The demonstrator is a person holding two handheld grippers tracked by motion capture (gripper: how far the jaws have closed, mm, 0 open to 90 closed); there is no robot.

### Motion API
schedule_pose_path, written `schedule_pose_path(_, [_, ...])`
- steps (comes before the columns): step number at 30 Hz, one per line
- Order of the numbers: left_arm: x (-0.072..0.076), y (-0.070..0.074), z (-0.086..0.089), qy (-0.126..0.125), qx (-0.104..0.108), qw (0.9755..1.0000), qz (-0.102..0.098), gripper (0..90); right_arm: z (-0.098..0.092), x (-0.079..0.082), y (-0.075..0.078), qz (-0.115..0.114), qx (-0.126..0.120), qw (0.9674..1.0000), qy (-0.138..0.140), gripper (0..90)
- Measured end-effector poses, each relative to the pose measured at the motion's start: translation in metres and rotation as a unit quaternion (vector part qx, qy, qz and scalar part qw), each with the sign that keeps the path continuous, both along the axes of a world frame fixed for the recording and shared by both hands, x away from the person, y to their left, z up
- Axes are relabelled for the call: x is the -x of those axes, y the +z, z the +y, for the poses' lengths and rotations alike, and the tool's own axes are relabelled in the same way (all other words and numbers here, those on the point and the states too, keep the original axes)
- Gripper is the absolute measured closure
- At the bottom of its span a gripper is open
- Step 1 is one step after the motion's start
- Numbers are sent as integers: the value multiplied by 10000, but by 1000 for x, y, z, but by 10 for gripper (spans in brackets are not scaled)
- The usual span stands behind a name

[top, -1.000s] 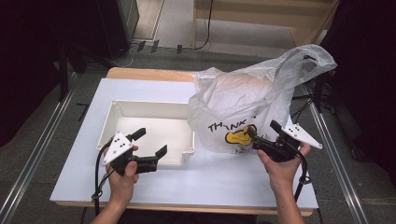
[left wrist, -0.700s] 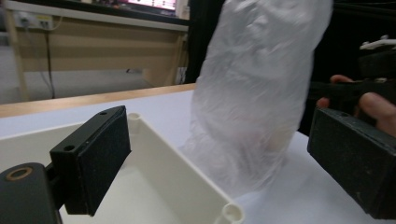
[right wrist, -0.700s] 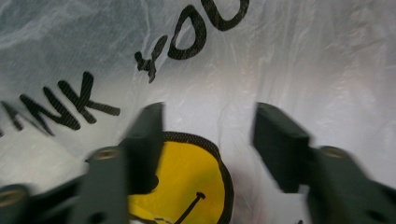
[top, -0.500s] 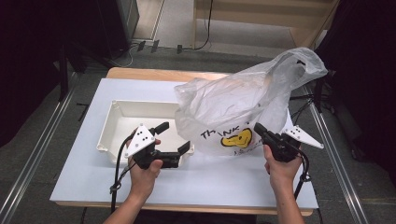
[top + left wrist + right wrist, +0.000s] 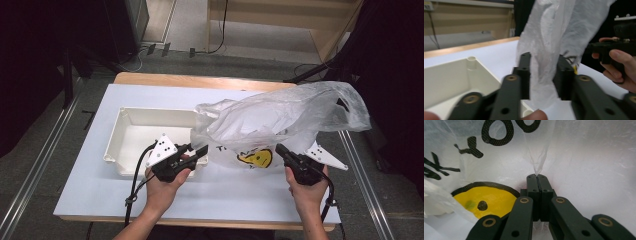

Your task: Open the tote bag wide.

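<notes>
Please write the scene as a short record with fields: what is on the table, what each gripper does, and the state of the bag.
surface: white table
container: white tray, on the table left of the bag
bag: thin plastic bag with black letters and a yellow smiley face, lifted and stretched between the grippers
left gripper: jaws have just been closing; a bunched fold of the bag is between them, not yet pinched
right gripper: jaws shut tight on a pinch of bag film
bag contents: cannot tell
</notes>
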State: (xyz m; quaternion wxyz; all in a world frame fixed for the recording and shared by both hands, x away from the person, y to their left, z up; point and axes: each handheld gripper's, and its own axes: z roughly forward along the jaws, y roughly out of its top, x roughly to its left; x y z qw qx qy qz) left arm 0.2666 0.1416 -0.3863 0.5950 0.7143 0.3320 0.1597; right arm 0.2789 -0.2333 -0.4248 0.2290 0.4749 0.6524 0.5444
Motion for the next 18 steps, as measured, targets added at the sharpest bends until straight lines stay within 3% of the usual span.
schedule_pose_path(2, [-1, -2, -2, -51, -86, 9999, 86, 825, -2, 5, 5, -209, -176, 9996, -2, 734])
schedule_pose_path(4, [-1, -4, -4, -128, -166, 9997, 135, 867, -1, 12, 13, -412, -189, 9988, -190, 551])
schedule_pose_path(7, [-2, -7, -7, -164, -231, 9994, 190, 887, -3, 20, 25, -701, -299, 9966, -323, 400])
schedule_pose_path(9, [-2, -12, -13, -225, -386, 9986, 267, 891, -7, 24, 36, -783, -495, 9949, -407, 328])
schedule_pose_path(13, [-3, -19, -19, -291, -492, 9975, 416, 892, -10, 28, 55, -1011, -601, 9915, -555, 239])
schedule_pose_path(17, [-3, -23, -22, -304, -541, 9968, 495, 892, -11, 30, 67, -1071, -677, 9890, -763, 266])
schedule_pose_path(18, [-3, -25, -23, -328, -589, 9963, 531, 892, -14, 30, 73, -1143, -786, 9848, -1042, 449])
